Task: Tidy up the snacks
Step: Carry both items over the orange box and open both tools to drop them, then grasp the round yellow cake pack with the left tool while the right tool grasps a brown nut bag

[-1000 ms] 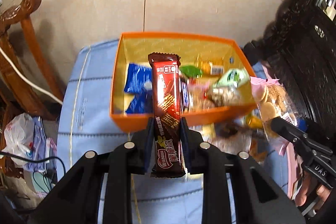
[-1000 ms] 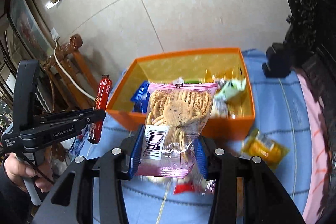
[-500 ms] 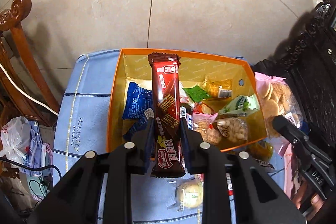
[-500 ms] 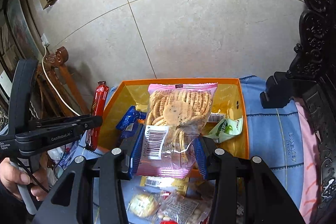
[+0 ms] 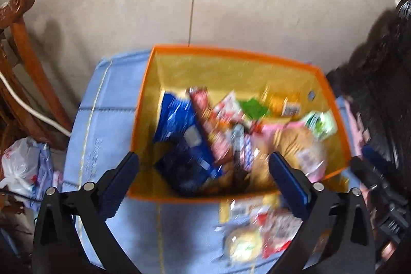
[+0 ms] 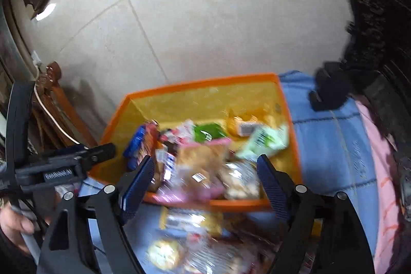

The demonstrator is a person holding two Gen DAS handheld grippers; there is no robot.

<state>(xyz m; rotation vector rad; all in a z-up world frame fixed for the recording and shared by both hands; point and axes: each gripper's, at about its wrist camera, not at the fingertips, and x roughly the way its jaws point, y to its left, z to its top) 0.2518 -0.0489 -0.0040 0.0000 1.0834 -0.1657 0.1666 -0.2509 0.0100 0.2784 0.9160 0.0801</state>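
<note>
While both grippers gape (image 5: 204, 177) (image 6: 205, 184) — snacks boxed (image 5: 331, 84).

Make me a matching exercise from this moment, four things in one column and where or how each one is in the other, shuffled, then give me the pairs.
Things
1. left gripper
2. pink cookie bag
3. round wrapped pastry
4. orange box

States
A. lying on the blue cloth, outside the box
B. open, holding nothing
C. standing on the blue cloth, snacks piled inside
D. inside the box, at its near wall

Pairs: 1-B, 2-D, 3-A, 4-C
</note>
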